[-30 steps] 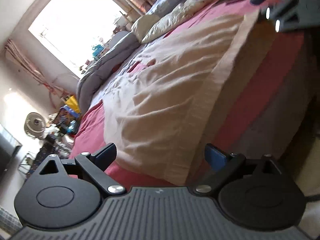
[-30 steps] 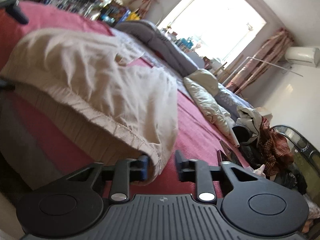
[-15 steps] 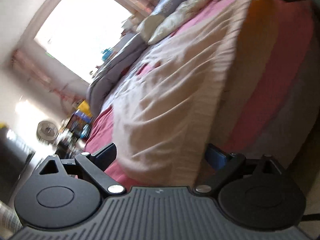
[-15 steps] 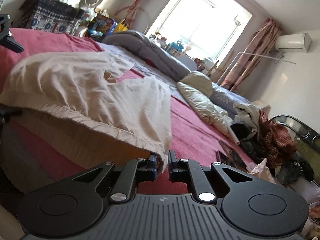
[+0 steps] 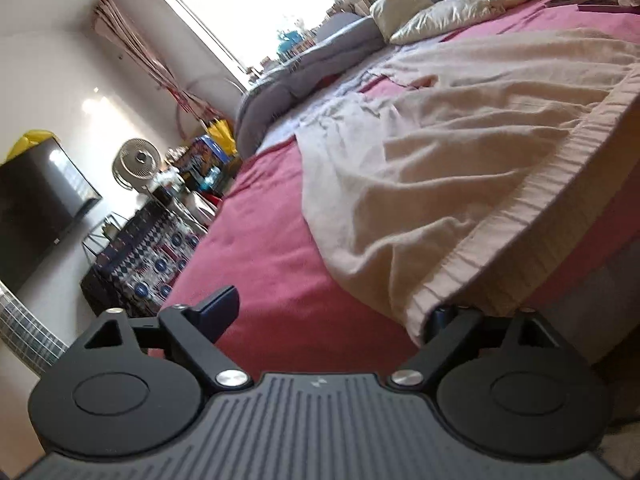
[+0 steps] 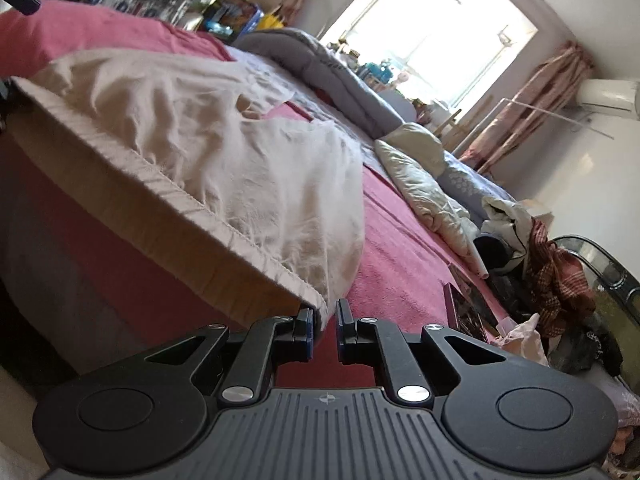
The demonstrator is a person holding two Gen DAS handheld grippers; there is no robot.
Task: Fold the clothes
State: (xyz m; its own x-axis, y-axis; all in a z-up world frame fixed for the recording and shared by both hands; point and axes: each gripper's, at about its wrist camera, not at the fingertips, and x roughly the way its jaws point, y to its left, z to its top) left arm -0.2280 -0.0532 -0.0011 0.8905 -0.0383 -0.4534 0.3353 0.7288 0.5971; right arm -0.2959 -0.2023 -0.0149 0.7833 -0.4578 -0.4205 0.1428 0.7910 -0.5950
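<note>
The beige garment [image 5: 460, 168] lies spread on the red bedspread [image 5: 272, 264], its ribbed hem [image 5: 516, 224] hanging over the near edge of the bed. The step in hand looks like pinching both hem corners before lifting. To do it well, the left side should close squarely on the hem corner, not on the bedspread under it, and match the other side's bite so the hem lifts taut and even.

The left gripper [image 5: 332, 312] stands wide, its jaws closing; the hem corner drapes over its right finger, and the pads do not yet press on it. The right gripper [image 6: 324, 328] is narrowed almost shut on the other hem corner [image 6: 316, 300], though the cloth at the pads is partly hidden.
</note>
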